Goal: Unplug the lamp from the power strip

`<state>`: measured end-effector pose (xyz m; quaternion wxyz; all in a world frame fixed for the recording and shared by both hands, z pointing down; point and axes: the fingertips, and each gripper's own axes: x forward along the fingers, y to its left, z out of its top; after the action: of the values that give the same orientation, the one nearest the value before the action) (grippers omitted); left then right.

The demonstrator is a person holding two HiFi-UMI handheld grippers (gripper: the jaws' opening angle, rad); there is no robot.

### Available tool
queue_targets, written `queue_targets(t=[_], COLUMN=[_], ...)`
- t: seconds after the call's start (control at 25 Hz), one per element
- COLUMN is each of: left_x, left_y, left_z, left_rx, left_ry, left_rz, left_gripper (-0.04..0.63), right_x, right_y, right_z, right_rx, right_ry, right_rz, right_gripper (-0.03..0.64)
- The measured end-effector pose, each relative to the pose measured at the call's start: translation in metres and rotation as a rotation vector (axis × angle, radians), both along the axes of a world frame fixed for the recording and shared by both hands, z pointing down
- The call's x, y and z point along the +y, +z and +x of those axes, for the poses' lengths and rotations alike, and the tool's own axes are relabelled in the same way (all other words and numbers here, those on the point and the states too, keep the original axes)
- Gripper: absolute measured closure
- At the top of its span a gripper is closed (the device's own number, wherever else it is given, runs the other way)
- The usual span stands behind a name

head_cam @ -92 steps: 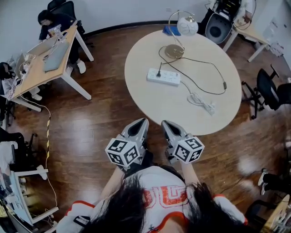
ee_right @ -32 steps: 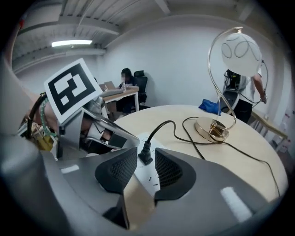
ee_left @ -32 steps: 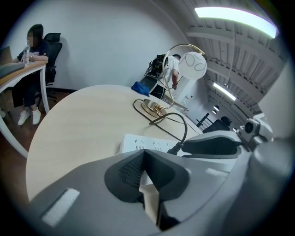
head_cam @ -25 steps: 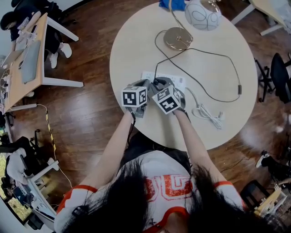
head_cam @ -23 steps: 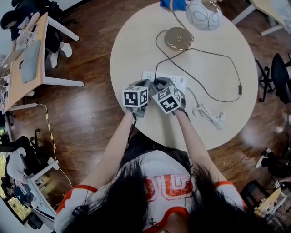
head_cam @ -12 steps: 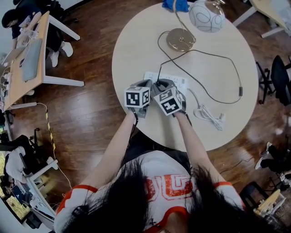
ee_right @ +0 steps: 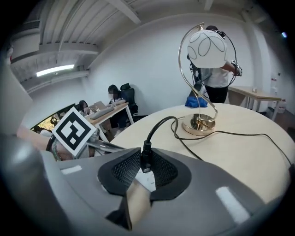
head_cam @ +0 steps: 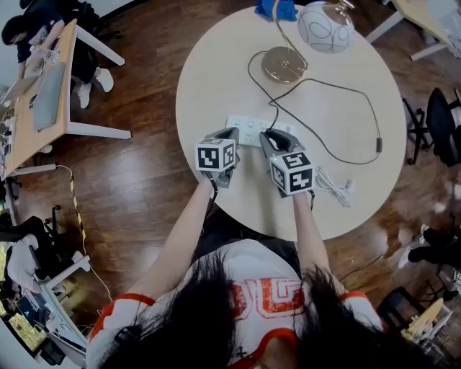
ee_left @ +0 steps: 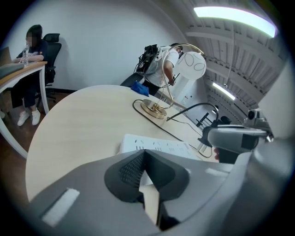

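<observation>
A white power strip [head_cam: 248,130] lies on the round table [head_cam: 216,65]. My right gripper [head_cam: 272,137] holds the lamp's black plug [ee_right: 146,156], its jaws still closing as the pads press both sides. The plug stands upright above the strip's right end, out of its socket, and its prongs are hidden. Its black cord [head_cam: 338,87] loops back to the lamp's gold base [head_cam: 282,65] under the white shade [head_cam: 325,25]. My left gripper [head_cam: 232,138] is shut, its tips at the near edge of the strip [ee_left: 156,145].
A coiled white cable [head_cam: 331,184] lies on the table right of my right gripper. A blue cloth [head_cam: 274,9] sits beside the lamp. A desk [head_cam: 43,79] with a seated person stands to the left, office chairs [head_cam: 439,122] to the right.
My right gripper has moved right, from the strip's left part towards its right end, with the plug between its jaws. The cord's loop has shifted with it. My left gripper has stayed put.
</observation>
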<state>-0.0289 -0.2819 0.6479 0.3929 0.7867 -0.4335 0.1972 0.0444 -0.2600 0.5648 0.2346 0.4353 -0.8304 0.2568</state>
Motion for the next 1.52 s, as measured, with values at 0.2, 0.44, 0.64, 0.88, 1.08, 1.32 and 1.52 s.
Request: queue_targets(t=[0.2, 0.44, 0.64, 0.88, 1.08, 1.32, 1.52], left_x=[-0.001, -0.003, -0.001, 0.013, 0.027, 0.054, 0.075], left_y=[0.001, 0.001, 0.001, -0.011, -0.047, -0.098, -0.146], left_z=[0.0, -0.001, -0.003, -0.008, -0.008, -0.006, -0.006], left_rx=[0.001, -0.005, 0.024, 0.064, 0.093, 0.15, 0.207], left_ry=[-0.002, 0.009, 0.037, -0.003, -0.023, -0.046, -0.056], left_rz=[0.003, 0.018, 0.018, 0.019, 0.101, 0.211, 0.327], left_gripper=[0.595, 0.595, 0.595, 0.595, 0.595, 0.595, 0.595], right_x=[0.015, 0.038, 0.046, 0.045, 0.047, 0.053, 0.064], right_y=[0.029, 0.05, 0.058, 0.037, 0.004, -0.032, -0.055], right_z=[0.019, 0.024, 0.03, 0.05, 0.058, 0.052, 0.044], right_rx=[0.073, 0.098, 0.111, 0.039, -0.053, -0.142, -0.176], right_ry=[0.022, -0.008, -0.002, 0.123, 0.224, 0.262, 0.276], right_rz=[-0.061, -0.125, -0.143, -0.086, 0.013, 0.103, 0.154], right_gripper=[0.546, 0.537, 0.46, 0.462, 0.585, 0.615, 0.615])
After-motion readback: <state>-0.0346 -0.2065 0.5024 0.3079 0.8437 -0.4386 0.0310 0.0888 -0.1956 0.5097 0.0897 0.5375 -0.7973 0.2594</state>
